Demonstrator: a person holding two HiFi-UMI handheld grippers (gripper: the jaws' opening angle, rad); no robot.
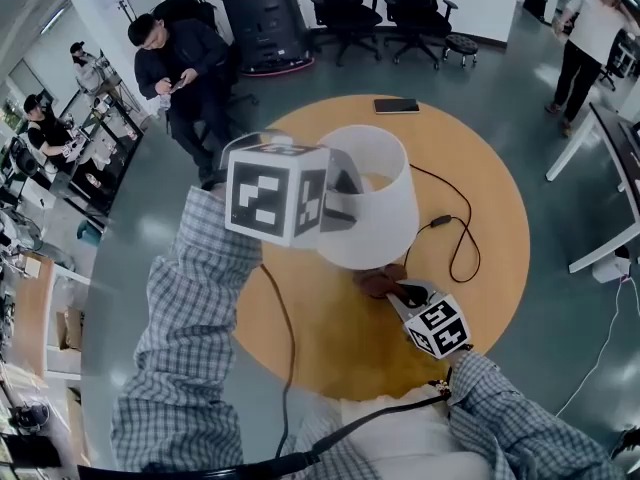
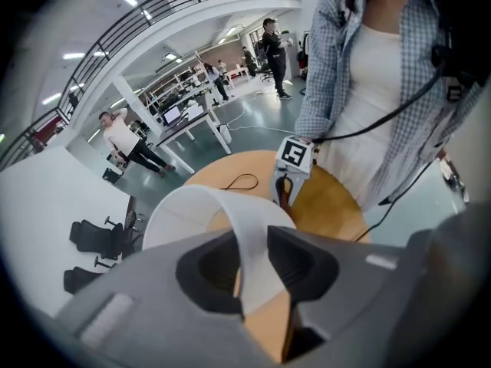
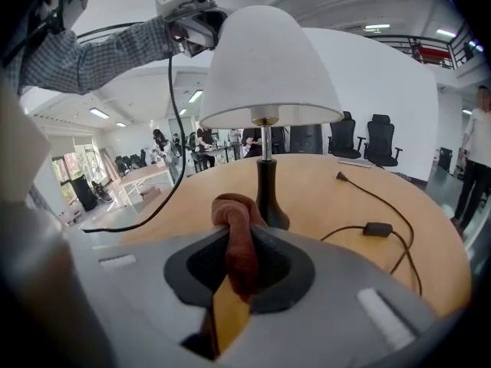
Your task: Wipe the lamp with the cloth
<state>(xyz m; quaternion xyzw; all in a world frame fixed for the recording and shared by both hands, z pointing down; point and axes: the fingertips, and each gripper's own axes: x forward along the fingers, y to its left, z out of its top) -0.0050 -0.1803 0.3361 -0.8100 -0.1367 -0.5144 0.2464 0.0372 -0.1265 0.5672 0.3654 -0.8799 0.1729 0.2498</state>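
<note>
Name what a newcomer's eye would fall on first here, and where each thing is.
The white lampshade stands out most, on the round wooden table, its rim pinched by the left gripper. Next comes the brown cloth, clamped in the right gripper close beside the lamp's black base.

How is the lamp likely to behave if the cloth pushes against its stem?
Probably top-heavy: wide shade over a small base, so apt to tip. The left gripper pinching the shade's rim likely steadies it.

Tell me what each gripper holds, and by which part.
Left gripper: the lampshade, pinched through its wall at the top rim. Right gripper: the brown cloth, clamped on a bunched fold.
</note>
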